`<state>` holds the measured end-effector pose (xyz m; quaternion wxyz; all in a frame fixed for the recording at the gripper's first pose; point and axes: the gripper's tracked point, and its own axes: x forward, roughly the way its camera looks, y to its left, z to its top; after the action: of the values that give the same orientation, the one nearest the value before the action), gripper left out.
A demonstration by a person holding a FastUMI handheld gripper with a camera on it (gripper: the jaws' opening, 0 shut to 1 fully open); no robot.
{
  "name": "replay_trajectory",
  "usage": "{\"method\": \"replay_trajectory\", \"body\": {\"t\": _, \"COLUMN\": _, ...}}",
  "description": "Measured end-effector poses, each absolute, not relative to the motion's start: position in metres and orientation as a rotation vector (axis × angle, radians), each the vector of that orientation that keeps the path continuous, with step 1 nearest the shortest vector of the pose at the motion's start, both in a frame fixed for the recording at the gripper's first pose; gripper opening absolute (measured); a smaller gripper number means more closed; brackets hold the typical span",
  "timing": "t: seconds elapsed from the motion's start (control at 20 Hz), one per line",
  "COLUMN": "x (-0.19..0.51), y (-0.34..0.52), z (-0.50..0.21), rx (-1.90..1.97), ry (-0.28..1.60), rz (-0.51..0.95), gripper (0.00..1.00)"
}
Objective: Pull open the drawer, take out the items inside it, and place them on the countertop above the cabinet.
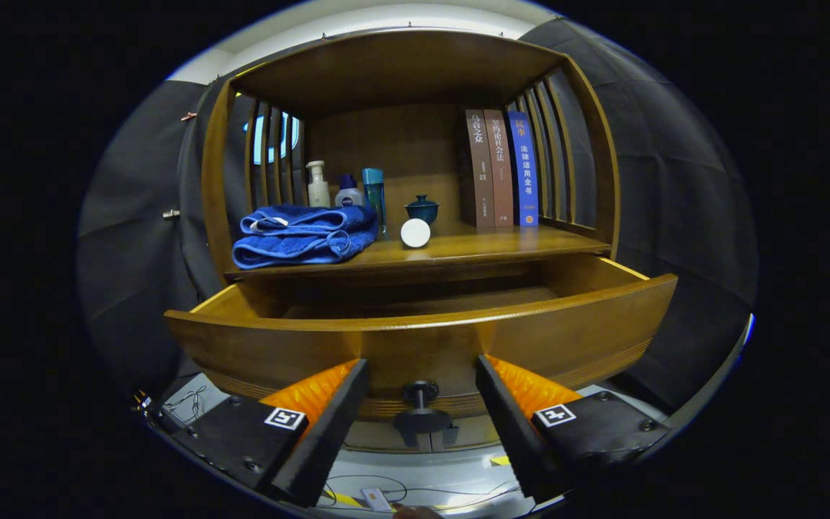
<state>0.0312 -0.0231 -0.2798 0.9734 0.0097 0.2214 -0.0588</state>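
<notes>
The wooden cabinet's drawer (422,339) stands pulled out toward me, its curved front just ahead of my fingers. Its dark knob (421,395) sits between the two fingers, with a gap on each side. My gripper (422,371) is open and holds nothing. The drawer's inside is in shadow and hidden behind its front panel, so I cannot tell what lies in it. Above the drawer is the countertop (501,245), a wooden shelf. On it lies a folded blue towel (303,236) at the left and a white round lid or disc (416,233) near the middle.
On the countertop stand a white pump bottle (318,186), a small white bottle (348,193), a teal bottle (374,191), a dark blue lidded cup (422,209) and three upright books (501,169). Slatted side walls flank the shelf. Cables (386,494) lie on the floor below.
</notes>
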Motion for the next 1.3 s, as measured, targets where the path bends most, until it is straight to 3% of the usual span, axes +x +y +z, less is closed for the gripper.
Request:
{"method": "replay_trajectory", "body": {"t": 0.6, "x": 0.111, "y": -0.028, "z": -0.294, "rx": 0.016, "ry": 0.432, "rz": -0.131, "gripper": 1.00}}
{"method": "replay_trajectory", "body": {"t": 1.3, "x": 0.109, "y": -0.032, "z": -0.268, "rx": 0.007, "ry": 0.400, "rz": -0.116, "gripper": 0.99}}
